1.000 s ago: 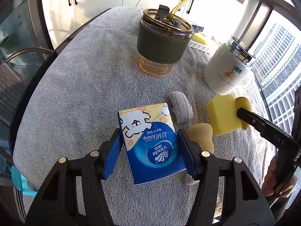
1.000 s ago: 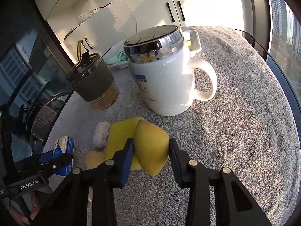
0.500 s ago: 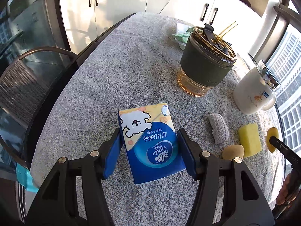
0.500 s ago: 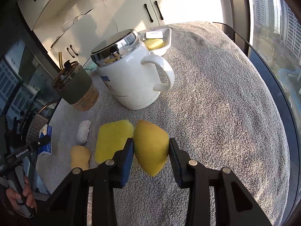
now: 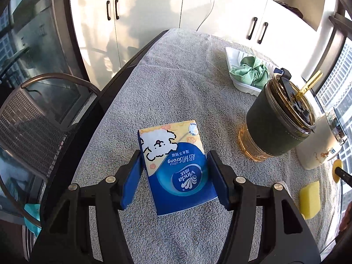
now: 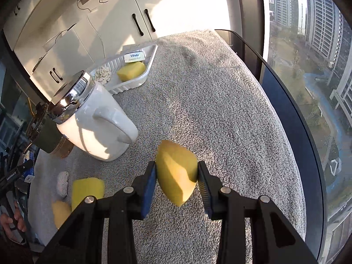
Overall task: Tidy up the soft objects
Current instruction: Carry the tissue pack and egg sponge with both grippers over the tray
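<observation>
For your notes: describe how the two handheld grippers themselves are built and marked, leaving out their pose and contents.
Both the left gripper and the right gripper have matte black angular frames with silver round bolts and flat blue pads inside the fingers. In the right wrist view, white "GenRobot.AI" lettering runs along the left gripper's side. No cables or sleeves show.

Left gripper (image 5: 176, 176): your jaws flank the tissue pack (image 5: 176, 165), above the towel (image 5: 176, 92).
Tumbler (image 5: 279, 127): right of the pack; the tray (image 5: 233, 55) lies behind it.
Mug (image 6: 96, 127): just right of the tumbler.
Right gripper (image 6: 176, 178): your jaws pinch a sponge wedge (image 6: 176, 171), right of the mug.
</observation>
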